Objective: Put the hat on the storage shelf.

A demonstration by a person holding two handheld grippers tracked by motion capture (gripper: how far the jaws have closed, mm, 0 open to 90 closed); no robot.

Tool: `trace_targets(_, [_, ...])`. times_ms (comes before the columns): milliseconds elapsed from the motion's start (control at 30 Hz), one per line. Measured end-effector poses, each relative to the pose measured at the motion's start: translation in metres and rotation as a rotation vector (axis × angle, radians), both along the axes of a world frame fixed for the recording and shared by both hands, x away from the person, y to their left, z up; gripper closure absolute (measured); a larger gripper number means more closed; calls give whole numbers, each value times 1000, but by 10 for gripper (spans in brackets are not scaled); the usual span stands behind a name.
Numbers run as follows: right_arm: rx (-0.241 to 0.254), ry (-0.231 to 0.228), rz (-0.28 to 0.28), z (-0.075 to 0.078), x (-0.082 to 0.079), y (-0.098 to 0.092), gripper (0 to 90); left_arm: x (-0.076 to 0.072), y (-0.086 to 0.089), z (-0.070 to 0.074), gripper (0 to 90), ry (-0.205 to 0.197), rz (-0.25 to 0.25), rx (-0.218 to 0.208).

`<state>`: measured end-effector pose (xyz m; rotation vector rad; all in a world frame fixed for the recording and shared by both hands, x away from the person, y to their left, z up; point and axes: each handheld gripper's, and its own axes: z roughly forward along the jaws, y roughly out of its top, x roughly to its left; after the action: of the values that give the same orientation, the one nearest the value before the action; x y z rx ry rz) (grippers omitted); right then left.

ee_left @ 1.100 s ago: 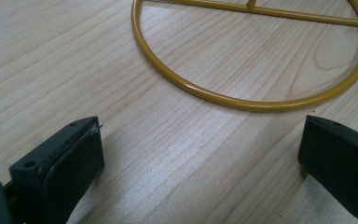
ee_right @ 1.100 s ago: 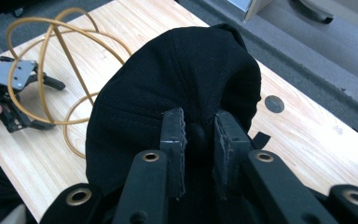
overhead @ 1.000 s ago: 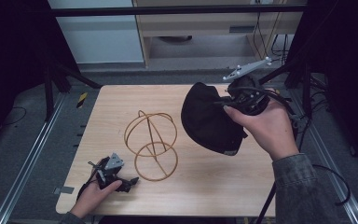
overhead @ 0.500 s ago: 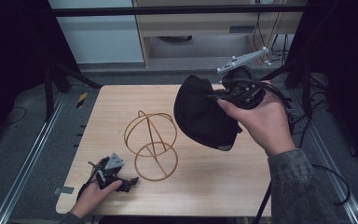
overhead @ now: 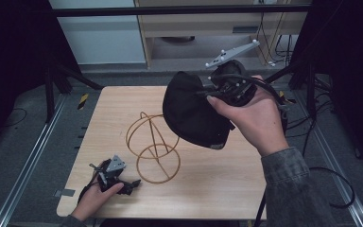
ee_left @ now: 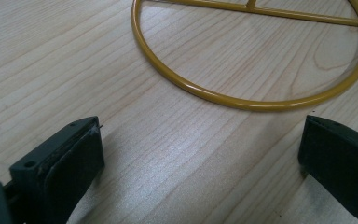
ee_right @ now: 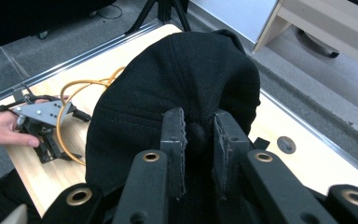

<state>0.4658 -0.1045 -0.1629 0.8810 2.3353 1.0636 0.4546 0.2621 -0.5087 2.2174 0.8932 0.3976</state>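
Black cap is up in the air over the far right part of the wooden table, clear of the surface and just above the yellow wire stand near the middle. Right gripper has its jaws pinched on the cap's top button. Down at the near left corner, the left gripper lies low on the tabletop in the person's hand, jaws spread wide, pointing at the stand's base ring.
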Motion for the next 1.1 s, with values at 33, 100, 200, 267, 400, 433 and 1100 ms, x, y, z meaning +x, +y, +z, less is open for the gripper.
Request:
trace_targets(33, [-4, -1, 4, 1, 0, 3, 764, 0, 0, 0, 0, 0, 0, 0])
trace_targets(100, [-8, -4, 8, 4, 0, 6, 764, 0, 0, 0, 0, 0, 0, 0])
trace_targets(200, [-11, -7, 18, 7, 1, 13, 764, 0, 0, 0, 0, 2, -1, -1])
trace_targets(267, [-12, -8, 24, 8, 2, 16, 764, 0, 0, 0, 0, 2, -2, 0])
trace_targets(400, [-13, -6, 36, 10, 3, 24, 764, 0, 0, 0, 0, 2, -2, 0])
trace_targets(433, [-14, -5, 39, 10, 3, 25, 764, 0, 0, 0, 0, 2, -2, -1])
trace_targets(1100, [-22, 2, 105, 8, 13, 64, 764, 0, 0, 0, 0, 4, -3, 3])
